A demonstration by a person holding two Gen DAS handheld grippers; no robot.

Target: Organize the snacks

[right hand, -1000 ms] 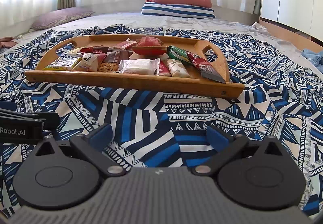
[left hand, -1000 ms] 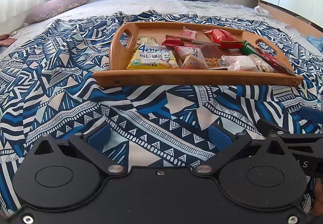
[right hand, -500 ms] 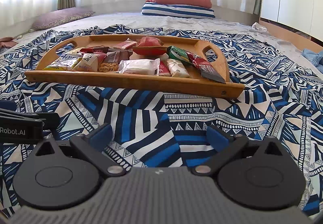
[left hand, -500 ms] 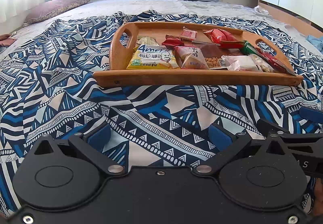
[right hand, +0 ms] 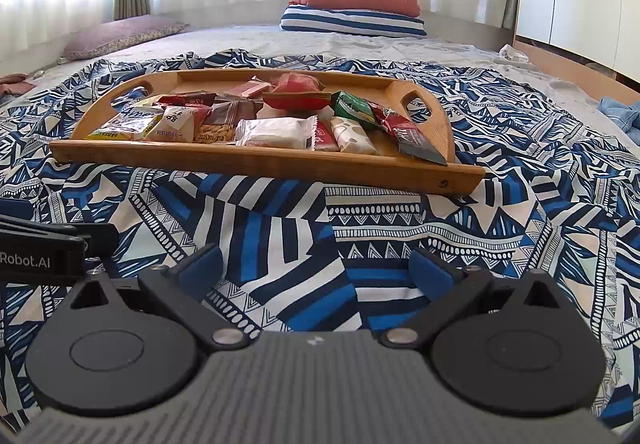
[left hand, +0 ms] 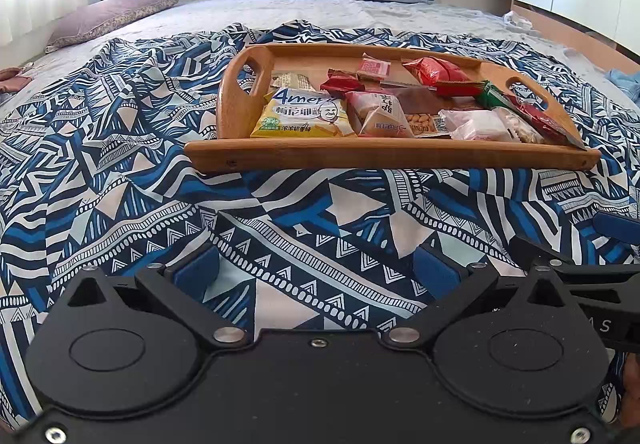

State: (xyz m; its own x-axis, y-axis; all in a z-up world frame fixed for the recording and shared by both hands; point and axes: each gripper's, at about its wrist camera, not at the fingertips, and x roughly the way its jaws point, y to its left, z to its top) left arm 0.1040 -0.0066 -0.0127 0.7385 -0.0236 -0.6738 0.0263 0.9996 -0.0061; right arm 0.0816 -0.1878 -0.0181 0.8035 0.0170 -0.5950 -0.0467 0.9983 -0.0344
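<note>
A wooden tray (left hand: 392, 155) with cut-out handles sits on a blue and white patterned blanket (left hand: 120, 171) spread over the bed. Snack packets fill it: a yellow cracker pack (left hand: 306, 117) at its left end, a white wrapped cake (right hand: 276, 131) near the middle, a dark red bar (right hand: 408, 135) at the right. The left gripper (left hand: 316, 272) and right gripper (right hand: 316, 270) hover low over the blanket, well short of the tray, both spread wide and empty.

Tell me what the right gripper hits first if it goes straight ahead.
Probably the tray's near wall. The open right gripper sits low over the blanket, with only cloth between; depth is uncertain.
</note>
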